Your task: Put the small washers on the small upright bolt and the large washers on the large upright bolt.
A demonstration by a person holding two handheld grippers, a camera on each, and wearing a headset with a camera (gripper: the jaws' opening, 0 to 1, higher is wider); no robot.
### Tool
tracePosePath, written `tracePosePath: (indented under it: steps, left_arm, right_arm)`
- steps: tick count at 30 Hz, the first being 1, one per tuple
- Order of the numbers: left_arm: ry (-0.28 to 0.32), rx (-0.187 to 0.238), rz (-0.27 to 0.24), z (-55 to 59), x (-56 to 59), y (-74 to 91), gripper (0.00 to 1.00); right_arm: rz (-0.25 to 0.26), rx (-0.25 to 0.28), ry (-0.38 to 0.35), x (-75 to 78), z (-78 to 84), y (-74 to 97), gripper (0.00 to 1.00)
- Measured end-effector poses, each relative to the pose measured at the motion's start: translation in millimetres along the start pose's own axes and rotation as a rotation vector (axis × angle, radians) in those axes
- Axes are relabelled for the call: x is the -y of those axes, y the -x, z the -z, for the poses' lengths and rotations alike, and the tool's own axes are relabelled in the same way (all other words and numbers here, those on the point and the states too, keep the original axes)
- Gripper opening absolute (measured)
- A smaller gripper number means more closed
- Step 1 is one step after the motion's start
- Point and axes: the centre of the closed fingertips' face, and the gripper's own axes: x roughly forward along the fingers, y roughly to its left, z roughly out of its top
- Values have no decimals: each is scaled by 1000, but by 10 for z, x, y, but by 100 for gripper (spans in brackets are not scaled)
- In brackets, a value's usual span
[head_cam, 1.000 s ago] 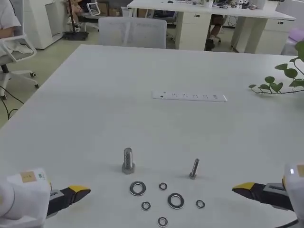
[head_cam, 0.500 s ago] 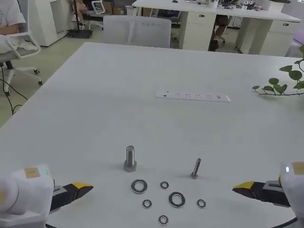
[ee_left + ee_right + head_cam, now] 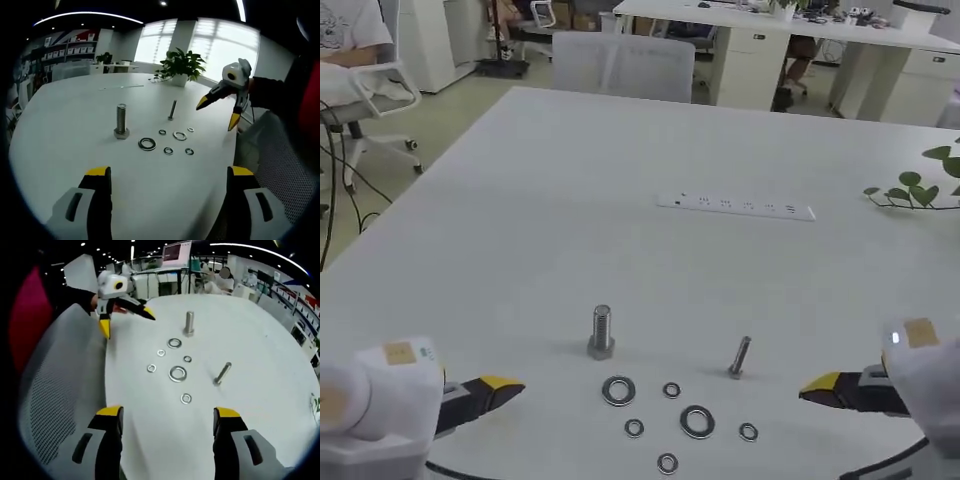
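Two gripper views show left tongs (image 3: 169, 171), right tongs (image 3: 168, 411) agape; unclear overhead.

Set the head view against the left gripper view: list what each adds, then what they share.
Head view: a seated person at far left and desks behind the table. Left gripper view: bright windows and the plant's pot. Both: large bolt, small bolt, six loose washers, right gripper.

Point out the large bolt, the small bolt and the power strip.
large bolt (image 3: 601, 327), head view, on its threaded shank.
small bolt (image 3: 741, 355), head view, mid-shank.
power strip (image 3: 735, 207), head view, middle of its top face.
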Motion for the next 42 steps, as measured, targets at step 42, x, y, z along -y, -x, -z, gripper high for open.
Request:
tracePosePath:
  steps: [42]
  left_arm:
    - [2,6,-19,-19,-15,27,95]
  right_arm:
    - [-144,-262,235,97,-425,-681,51]
